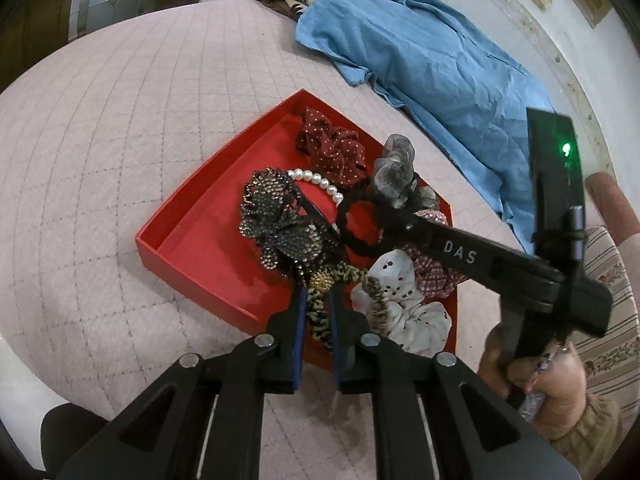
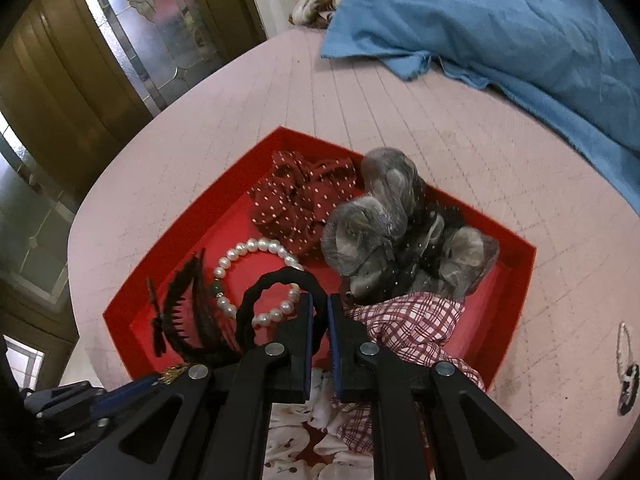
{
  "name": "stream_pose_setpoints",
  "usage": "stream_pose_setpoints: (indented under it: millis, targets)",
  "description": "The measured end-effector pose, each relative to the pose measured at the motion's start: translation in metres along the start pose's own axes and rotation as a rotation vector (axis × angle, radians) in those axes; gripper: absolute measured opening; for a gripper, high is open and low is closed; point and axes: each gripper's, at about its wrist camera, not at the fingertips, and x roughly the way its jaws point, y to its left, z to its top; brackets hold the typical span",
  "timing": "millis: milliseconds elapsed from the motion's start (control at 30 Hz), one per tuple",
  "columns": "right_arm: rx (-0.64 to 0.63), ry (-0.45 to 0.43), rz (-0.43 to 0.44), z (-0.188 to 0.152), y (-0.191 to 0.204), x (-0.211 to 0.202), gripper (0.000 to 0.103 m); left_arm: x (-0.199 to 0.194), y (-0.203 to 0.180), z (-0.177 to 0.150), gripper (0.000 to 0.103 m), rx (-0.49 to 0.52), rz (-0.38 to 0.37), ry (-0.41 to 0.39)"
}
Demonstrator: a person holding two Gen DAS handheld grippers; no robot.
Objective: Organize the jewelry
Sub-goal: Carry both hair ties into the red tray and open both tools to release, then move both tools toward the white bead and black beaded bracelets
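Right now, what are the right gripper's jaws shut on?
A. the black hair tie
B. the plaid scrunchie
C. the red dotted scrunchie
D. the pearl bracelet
A: in both wrist views the right gripper has its jaws shut on the black hair tie, while the pearl bracelet lies loose under it in the red box.

Soft, even indoor light falls on my bed cover point(image 1: 120, 160); shadows stay faint. Both views bulge and darken to black at the corners. The frosted glass door point(image 2: 160, 28) glows pale, slightly blurred.
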Motion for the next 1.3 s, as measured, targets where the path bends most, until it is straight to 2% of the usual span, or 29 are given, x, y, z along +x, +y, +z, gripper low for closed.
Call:
stream_pose_setpoints:
  millis: [33,100,200,267,467,533,600,767,1000,1300]
  targets:
    - [0.006,0.0,0.008,-0.001,-0.001,0.001,0.009,-0.001,0.0,0.0,0.016,-0.003,-0.002,-0.001]
    - [0.012,-0.001,0.017,-0.001,-0.001,0.001,0.009,-0.004,-0.001,0.0,0.026,-0.012,-0.003,-0.004]
    - [0.025,-0.011,0.04,-0.002,-0.002,-0.005,0.017,-0.008,-0.003,0.0,0.036,-0.016,0.0,-0.014]
    - [0.029,-0.027,0.049,-0.003,-0.002,-0.013,0.026,-0.014,-0.006,0.0,0.041,-0.012,0.008,-0.027]
    - [0.049,-0.068,0.063,-0.011,-0.005,-0.039,0.03,-0.028,-0.014,-0.002,0.052,-0.008,0.027,-0.054]
    - [0.064,-0.083,0.065,-0.019,-0.01,-0.051,0.046,-0.033,-0.019,-0.003,0.055,0.004,0.045,-0.069]
    - [0.088,-0.103,0.067,-0.031,-0.018,-0.065,0.048,-0.038,-0.026,-0.006,0.062,0.024,0.072,-0.083]
    - [0.133,-0.13,0.054,-0.061,-0.041,-0.093,0.048,-0.047,-0.053,-0.013,0.066,0.111,0.136,-0.12]
    - [0.201,-0.153,-0.019,-0.111,-0.083,-0.125,0.048,-0.049,-0.094,-0.029,0.068,0.247,0.176,-0.125]
    - [0.337,-0.162,-0.106,-0.167,-0.152,-0.152,0.051,-0.035,-0.14,-0.057,0.068,0.384,0.185,-0.068]
